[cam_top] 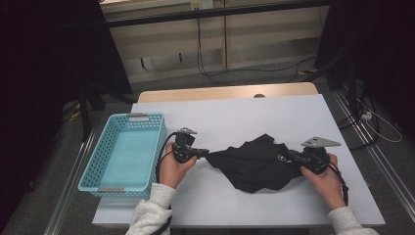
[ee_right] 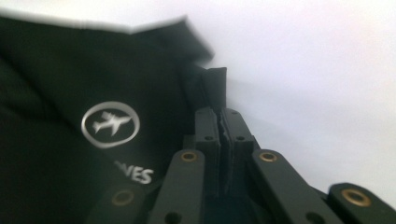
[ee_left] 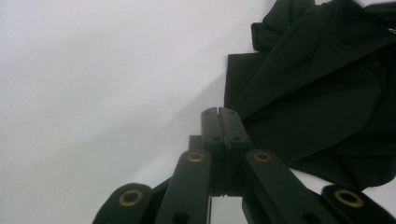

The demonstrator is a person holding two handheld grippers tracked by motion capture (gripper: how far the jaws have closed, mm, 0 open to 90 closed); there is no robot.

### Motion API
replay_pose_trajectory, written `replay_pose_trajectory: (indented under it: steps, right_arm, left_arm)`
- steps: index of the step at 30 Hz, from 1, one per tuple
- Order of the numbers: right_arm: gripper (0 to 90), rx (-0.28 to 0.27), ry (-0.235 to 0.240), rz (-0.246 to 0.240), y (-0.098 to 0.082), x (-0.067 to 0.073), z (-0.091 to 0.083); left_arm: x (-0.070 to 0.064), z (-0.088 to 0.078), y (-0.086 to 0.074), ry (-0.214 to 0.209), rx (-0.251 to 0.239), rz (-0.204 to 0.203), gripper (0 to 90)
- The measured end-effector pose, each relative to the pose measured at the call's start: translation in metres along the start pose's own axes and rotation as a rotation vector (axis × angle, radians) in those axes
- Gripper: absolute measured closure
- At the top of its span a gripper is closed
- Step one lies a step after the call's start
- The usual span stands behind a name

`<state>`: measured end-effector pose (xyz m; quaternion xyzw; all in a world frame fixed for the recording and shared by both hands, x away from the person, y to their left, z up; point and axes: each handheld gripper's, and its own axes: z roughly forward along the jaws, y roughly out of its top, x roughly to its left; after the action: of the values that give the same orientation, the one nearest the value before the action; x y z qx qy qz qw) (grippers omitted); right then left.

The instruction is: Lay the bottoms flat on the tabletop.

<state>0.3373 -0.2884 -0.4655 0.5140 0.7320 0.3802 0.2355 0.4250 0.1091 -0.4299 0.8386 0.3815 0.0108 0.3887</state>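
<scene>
Basket (cam_top: 125,152) first: one light blue plastic basket with pierced walls sits at the left edge of the table, well left of the cloth, and its floor is bare.

Counting the rest: one black cloth (cam_top: 257,164), two grippers, one in each of my hands, and two grey sleeves coming in from the near edge.

The cloth lies crumpled on the table (cam_top: 235,115), right of the basket and about midway between my hands. It carries a small round white logo of an aeroplane (ee_right: 110,124) with some white letters under it.

My left gripper (cam_top: 204,153) lies between basket and cloth, pointing at the cloth's left corner. Its jaws are pressed together, and in the left gripper view I see no fold between the tips (ee_left: 218,114), though the cloth lies close behind them; I cannot tell whether a hidden edge is caught.

My right gripper (cam_top: 292,157) is at the cloth's far side from the basket. Its jaws are closed on a fold of the black fabric, which sticks up beyond the tips (ee_right: 215,100).

The table is covered by a plain white sheet, with a strip of light wood showing at the far edge. Beyond it are grey carpet, pale wall panels, trailing cables and black stands.
</scene>
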Motion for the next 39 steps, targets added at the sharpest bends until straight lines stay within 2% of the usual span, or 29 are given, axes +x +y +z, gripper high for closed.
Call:
replay_pose_trajectory:
  steps: [3, 4, 5, 6, 7, 9, 11, 12, 14, 20, 23, 26, 33, 36, 37, 39]
  right_arm:
    - [86.9, -0.092, -0.028, 0.049, 0.003, -0.011, -0.015]
    - [86.8, -0.115, -0.017, 0.081, 0.004, -0.015, -0.021]
    - [86.8, -0.13, -0.03, 0.092, 0.004, -0.018, -0.025]
    - [86.8, -0.133, -0.059, 0.08, 0.003, -0.02, -0.028]
    - [86.8, -0.126, -0.072, 0.074, 0.002, -0.022, -0.03]
    - [86.8, -0.122, -0.112, 0.069, -0.001, -0.024, -0.031]
    - [86.8, -0.122, -0.113, 0.082, -0.003, -0.025, -0.031]
    - [86.8, -0.118, -0.126, 0.07, -0.003, -0.025, -0.031]
    - [86.7, -0.11, -0.115, 0.058, -0.003, -0.024, -0.03]
    - [86.7, -0.111, -0.121, 0.071, -0.005, -0.025, -0.031]
    - [86.7, -0.116, -0.125, 0.072, -0.006, -0.025, -0.033]
    - [86.7, -0.12, -0.124, 0.076, -0.007, -0.026, -0.035]
    - [86.7, -0.145, -0.12, 0.091, -0.008, -0.028, -0.04]
    - [86.7, -0.151, -0.114, 0.096, -0.008, -0.028, -0.042]
    - [86.7, -0.153, -0.113, 0.096, -0.008, -0.027, -0.042]
    - [86.7, -0.159, -0.109, 0.091, -0.007, -0.027, -0.042]
  left_arm:
    - [-0.001, 0.0, 0.0, -0.016, -0.026, 0.004, 90.0]
    - [-0.001, 0.002, 0.0, -0.019, -0.05, 0.002, 89.6]
    - [-0.002, 0.003, 0.001, -0.015, -0.055, 0.008, 84.9]
    - [-0.002, 0.006, 0.001, -0.007, -0.066, -0.005, 73.6]
    - [-0.003, 0.008, 0.0, -0.005, -0.066, -0.008, 57.4]
    - [-0.004, 0.009, 0.0, -0.009, -0.085, 0.0, 53.0]
    - [-0.005, 0.01, 0.001, -0.004, -0.092, -0.012, 43.4]
    - [-0.006, 0.012, 0.0, 0.002, -0.1, -0.014, 43.1]
    - [-0.006, 0.014, 0.0, -0.011, -0.105, -0.009, 40.7]
    - [-0.016, 0.031, -0.002, -0.04, -0.076, -0.004, 39.5]
    - [-0.02, 0.037, -0.002, -0.05, -0.088, 0.007, 42.1]
    - [-0.024, 0.043, -0.002, -0.058, -0.067, 0.015, 48.8]
    - [-0.027, 0.047, -0.002, -0.072, -0.055, 0.025, 77.8]
    - [-0.027, 0.043, 0.0, -0.075, -0.057, 0.039, 85.8]
    - [-0.027, 0.043, 0.0, -0.081, -0.059, 0.032, 87.9]
    - [-0.027, 0.04, 0.002, -0.083, -0.06, 0.033, 88.4]
